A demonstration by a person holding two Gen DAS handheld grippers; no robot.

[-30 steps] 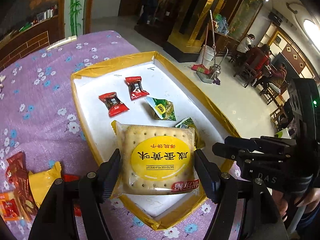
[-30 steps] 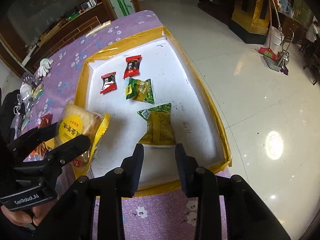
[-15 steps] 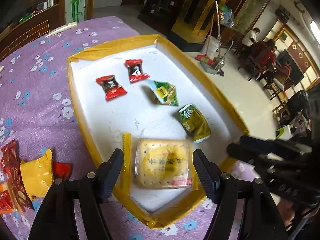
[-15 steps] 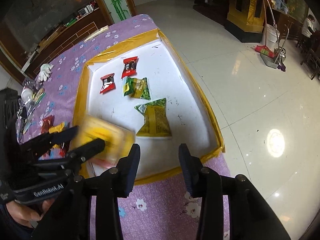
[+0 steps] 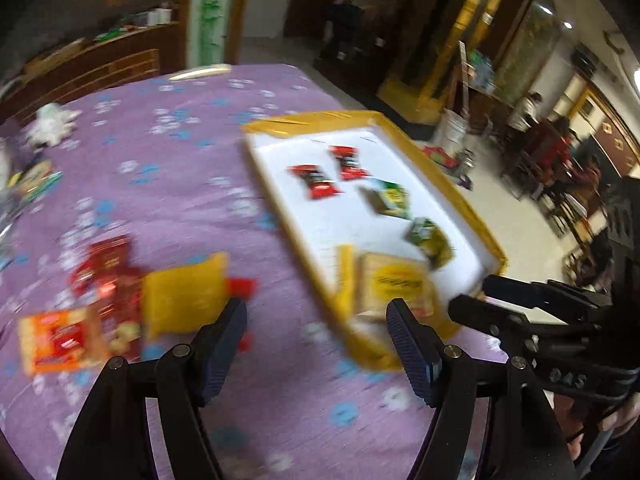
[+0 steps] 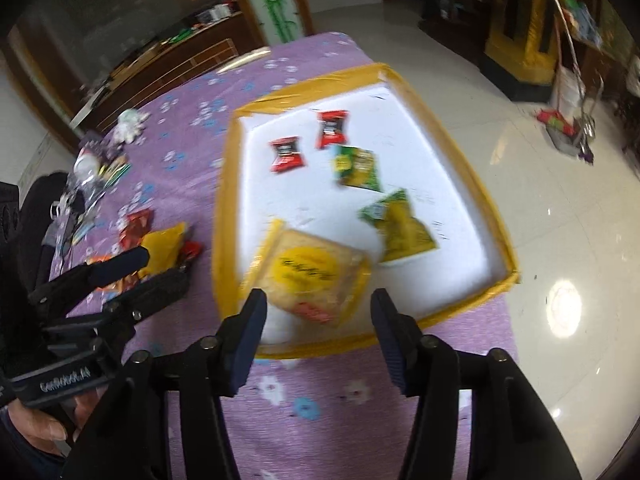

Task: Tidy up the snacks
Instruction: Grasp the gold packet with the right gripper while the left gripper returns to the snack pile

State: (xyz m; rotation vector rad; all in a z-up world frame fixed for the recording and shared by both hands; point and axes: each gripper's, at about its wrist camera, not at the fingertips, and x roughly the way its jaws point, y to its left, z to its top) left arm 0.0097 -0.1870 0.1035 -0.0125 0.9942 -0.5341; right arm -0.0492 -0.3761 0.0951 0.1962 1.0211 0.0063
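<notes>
Both views motion-blurred. Print on the biscuit pack [image 6: 310,276] unreadable; its near end in the left wrist view sits behind the left gripper's right finger [image 5: 412,344]. Snack pile [image 5: 116,300] on the cloth smeared, labels illegible. Red candies [image 6: 306,142] too blurred to read.

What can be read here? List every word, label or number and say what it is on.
"GenRobot.AI": on the left gripper, on its body, slightly blurred.
"DAS": on the right gripper, on its body.
Biscuit pack: dark print on its yellow circle, too blurred to read.
Red candies, green packets and orange snack: print too blurred to read.
</notes>
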